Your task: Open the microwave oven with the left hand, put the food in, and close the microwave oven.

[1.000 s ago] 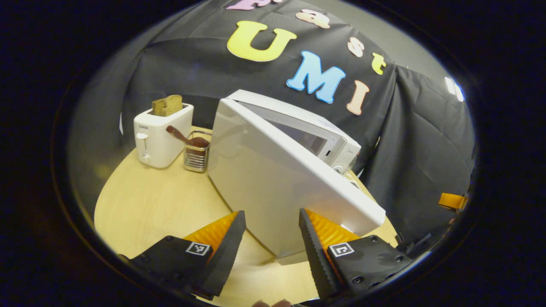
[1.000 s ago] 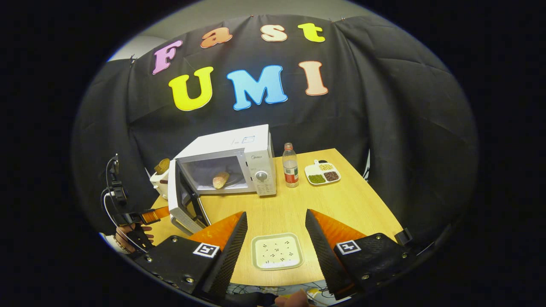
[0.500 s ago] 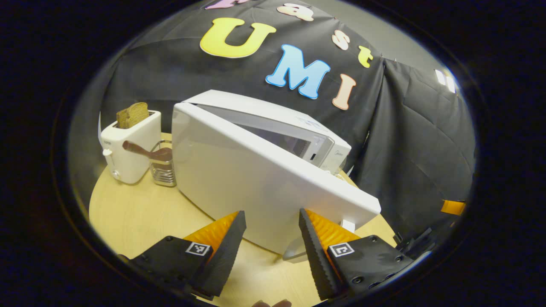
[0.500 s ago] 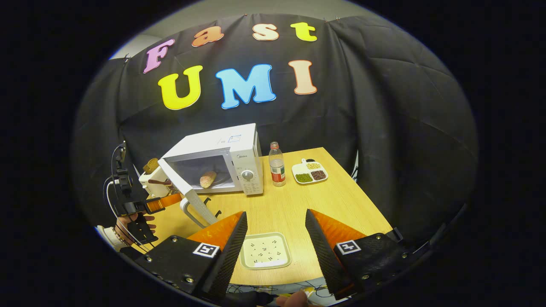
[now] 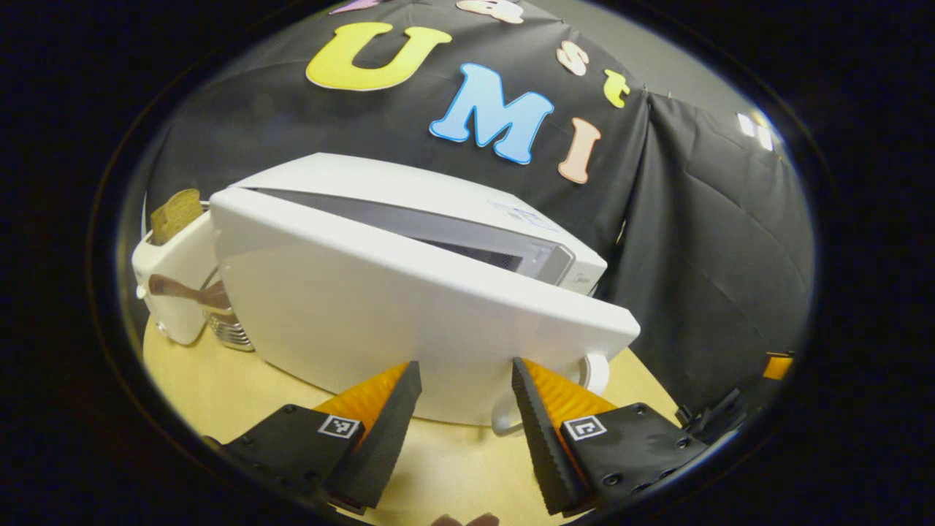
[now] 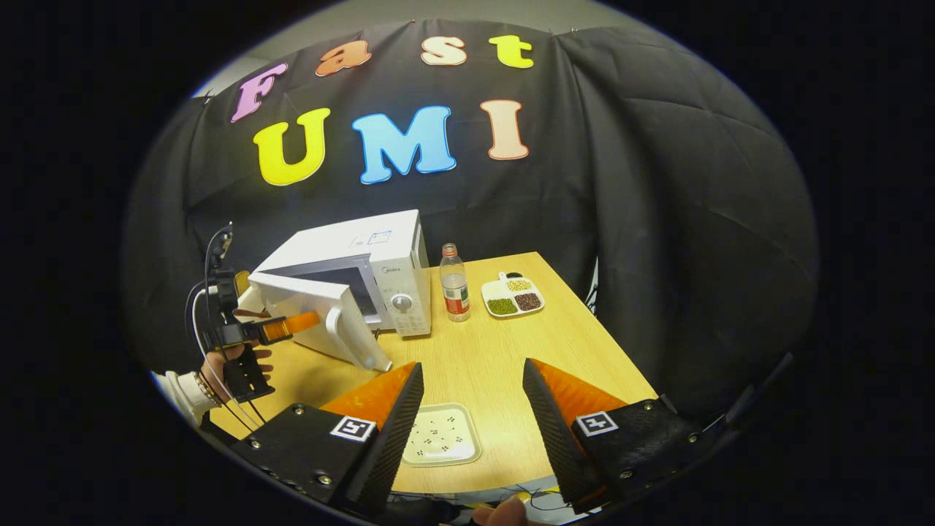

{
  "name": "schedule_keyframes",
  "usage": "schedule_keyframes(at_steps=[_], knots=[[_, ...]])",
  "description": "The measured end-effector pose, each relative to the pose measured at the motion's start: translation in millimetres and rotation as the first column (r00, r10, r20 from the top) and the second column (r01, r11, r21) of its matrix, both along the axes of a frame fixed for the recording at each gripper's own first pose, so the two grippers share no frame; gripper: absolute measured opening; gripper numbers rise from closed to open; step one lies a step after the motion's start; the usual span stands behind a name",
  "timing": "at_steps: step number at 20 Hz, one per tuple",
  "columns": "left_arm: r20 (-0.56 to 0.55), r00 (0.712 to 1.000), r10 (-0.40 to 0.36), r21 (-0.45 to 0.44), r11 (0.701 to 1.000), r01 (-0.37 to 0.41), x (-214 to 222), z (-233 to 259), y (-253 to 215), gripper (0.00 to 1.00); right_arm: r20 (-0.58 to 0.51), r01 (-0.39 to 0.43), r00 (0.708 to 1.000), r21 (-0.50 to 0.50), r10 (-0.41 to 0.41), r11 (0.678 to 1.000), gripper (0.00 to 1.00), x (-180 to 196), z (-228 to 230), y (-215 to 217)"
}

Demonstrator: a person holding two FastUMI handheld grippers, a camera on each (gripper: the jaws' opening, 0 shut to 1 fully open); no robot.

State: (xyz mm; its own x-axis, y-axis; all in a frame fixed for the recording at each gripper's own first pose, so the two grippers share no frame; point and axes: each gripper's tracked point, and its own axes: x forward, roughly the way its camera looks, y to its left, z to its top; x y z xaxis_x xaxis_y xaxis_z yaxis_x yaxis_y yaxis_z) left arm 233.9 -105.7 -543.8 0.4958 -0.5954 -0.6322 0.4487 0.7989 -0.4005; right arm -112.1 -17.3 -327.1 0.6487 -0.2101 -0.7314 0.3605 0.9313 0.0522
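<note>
The white microwave (image 6: 365, 252) stands at the back left of the wooden table (image 6: 511, 351). Its door (image 6: 314, 310) is ajar at a narrow angle and hides the inside, so no food shows. In the left gripper view the door's outer face (image 5: 380, 314) looms close, with its handle (image 5: 593, 371) at the right end. My left gripper (image 5: 464, 365) is open, its fingertips right at that face. From the right gripper view, the left gripper (image 6: 281, 327) and the hand (image 6: 223, 365) holding it are against the door. My right gripper (image 6: 471, 369) hangs open and empty over the table's near edge.
A white toaster (image 5: 168, 292) with a bread slice (image 5: 175, 212) and a wire utensil holder (image 5: 228, 330) stand left of the microwave. A bottle (image 6: 454, 283) and a divided dish (image 6: 511, 296) sit to its right. A small square plate (image 6: 438, 436) lies below my right gripper.
The microwave door has swung from wide open to nearly shut, with my left gripper following against its outer face. The bread roll inside is now hidden. My right gripper has drifted back slightly.
</note>
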Motion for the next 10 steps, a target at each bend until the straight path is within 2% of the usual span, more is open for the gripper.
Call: schedule_keyframes(at_steps=[2,3,4,7,10], knots=[[0.008,1.000,-0.003,-0.004,1.000,0.003,10.6,-3.0,-9.7,0.86,-0.009,-0.001,1.000,-0.002,0.001,1.000,0.84,3.9,-4.3,-3.9],[0.016,1.000,-0.006,-0.005,1.000,0.006,16.0,-3.6,-14.4,0.80,-0.012,0.001,1.000,0.003,-0.001,1.000,0.84,6.6,-6.9,-5.4],[0.027,1.000,-0.007,-0.002,1.000,0.007,23.4,-2.7,-18.3,0.86,-0.017,0.001,1.000,0.008,-0.001,1.000,0.84,8.0,-10.2,-6.5],[0.059,0.998,-0.018,0.027,0.999,0.016,43.7,-6.1,-29.6,0.83,-0.024,0.004,1.000,0.008,-0.004,1.000,0.84,15.6,-15.2,-14.0],[0.022,0.999,-0.027,0.015,1.000,0.026,40.4,-10.7,-36.1,0.80,-0.023,0.002,1.000,-0.009,-0.003,1.000,0.84,17.9,-15.8,-22.3]])
